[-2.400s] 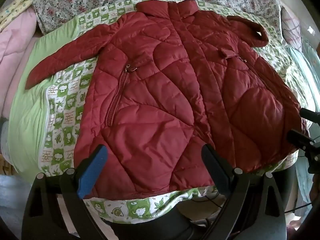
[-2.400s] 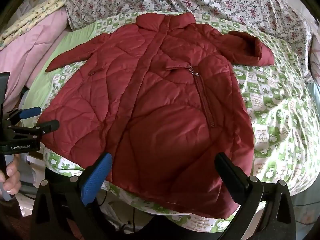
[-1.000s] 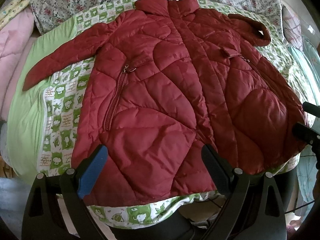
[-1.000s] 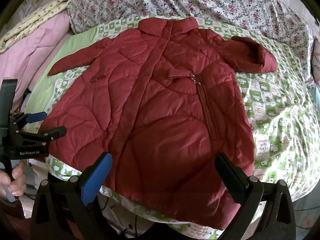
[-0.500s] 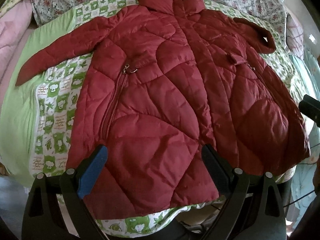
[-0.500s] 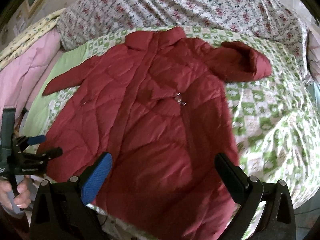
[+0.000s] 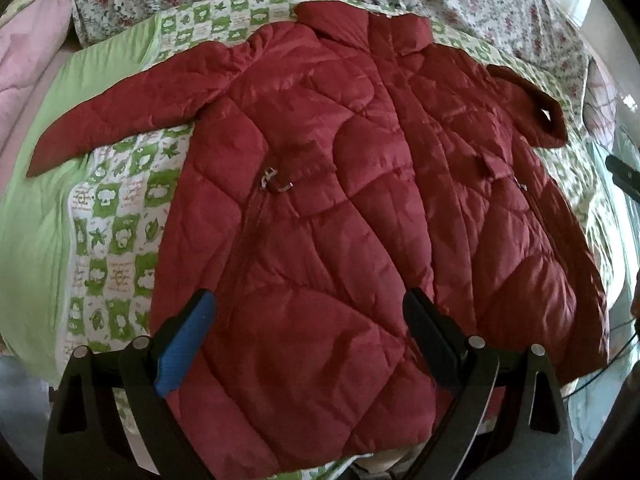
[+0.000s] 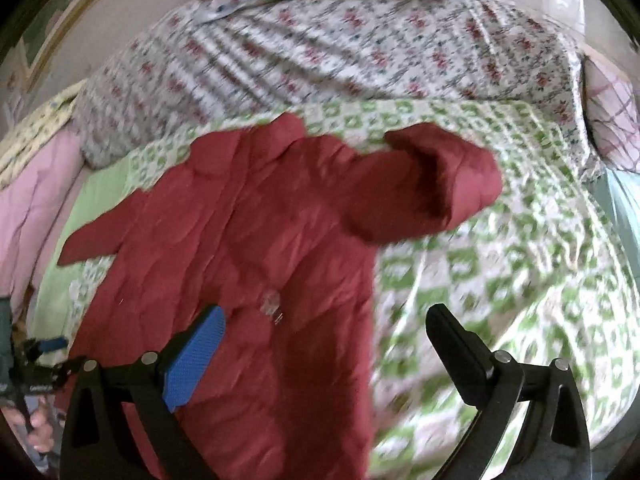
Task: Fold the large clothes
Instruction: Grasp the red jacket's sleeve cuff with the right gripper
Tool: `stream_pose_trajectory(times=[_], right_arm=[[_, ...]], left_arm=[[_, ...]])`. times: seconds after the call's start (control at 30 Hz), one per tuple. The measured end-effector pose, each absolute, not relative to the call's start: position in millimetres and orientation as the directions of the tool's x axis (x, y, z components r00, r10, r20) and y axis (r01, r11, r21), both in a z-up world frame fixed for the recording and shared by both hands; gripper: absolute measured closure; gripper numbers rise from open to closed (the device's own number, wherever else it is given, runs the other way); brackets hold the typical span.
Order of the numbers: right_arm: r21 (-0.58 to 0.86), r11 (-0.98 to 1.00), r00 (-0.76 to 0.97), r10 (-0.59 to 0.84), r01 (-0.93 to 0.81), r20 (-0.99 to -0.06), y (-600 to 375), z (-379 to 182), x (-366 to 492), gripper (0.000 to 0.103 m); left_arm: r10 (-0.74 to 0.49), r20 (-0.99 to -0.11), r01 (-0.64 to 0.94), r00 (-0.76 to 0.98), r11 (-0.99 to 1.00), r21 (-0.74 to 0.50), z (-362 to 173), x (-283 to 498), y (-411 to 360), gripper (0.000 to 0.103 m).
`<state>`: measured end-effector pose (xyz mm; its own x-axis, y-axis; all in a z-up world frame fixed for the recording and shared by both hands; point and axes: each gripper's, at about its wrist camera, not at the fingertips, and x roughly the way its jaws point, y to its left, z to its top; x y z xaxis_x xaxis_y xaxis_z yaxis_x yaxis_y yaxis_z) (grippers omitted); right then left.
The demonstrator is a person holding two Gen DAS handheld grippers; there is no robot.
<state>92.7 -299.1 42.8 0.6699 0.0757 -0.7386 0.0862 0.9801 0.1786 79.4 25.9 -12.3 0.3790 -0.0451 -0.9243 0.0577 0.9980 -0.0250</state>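
A red quilted coat [image 7: 344, 208] lies flat, front up, on a green and white patterned blanket [image 7: 116, 216], collar at the far end. One sleeve [image 7: 120, 116] stretches out to the left; the other sleeve [image 8: 432, 184] is bent back on itself at the right. My left gripper [image 7: 308, 316] hovers open over the coat's lower left part, nothing between its fingers. My right gripper [image 8: 324, 328] is wide, its jaws closing a little, above the coat's right edge with nothing gripped. The left gripper [image 8: 44, 364] also shows at the right wrist view's lower left.
A floral sheet [image 8: 360, 52] covers the far side of the bed. Pink bedding [image 8: 32, 208] is piled at the left. The bed's near edge [image 7: 360, 460] runs just under the coat's hem. A hand [image 8: 36, 432] holds the left tool.
The right gripper has swung to the right and further over the bed, toward the bent sleeve; its view is blurred. The left gripper has moved in over the coat's lower left part.
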Motion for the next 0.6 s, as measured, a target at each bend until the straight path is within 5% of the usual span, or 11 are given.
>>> stream_pose_trajectory(times=[0.2, 0.6], right_arm=[[0.185, 0.971, 0.673, 0.035, 0.152, -0.739, -341, 39, 142, 0.022], [0.002, 0.975, 0.609, -0.138, 0.223, -0.781, -379, 14, 262, 0.036]], left_arm=[[-0.043, -0.925, 0.041, 0.378, 0.999, -0.029, -15, 98, 30, 0.007], [-0.037, -0.936, 0.027, 0.35, 0.999, -0.029, -35, 132, 29, 0.007]])
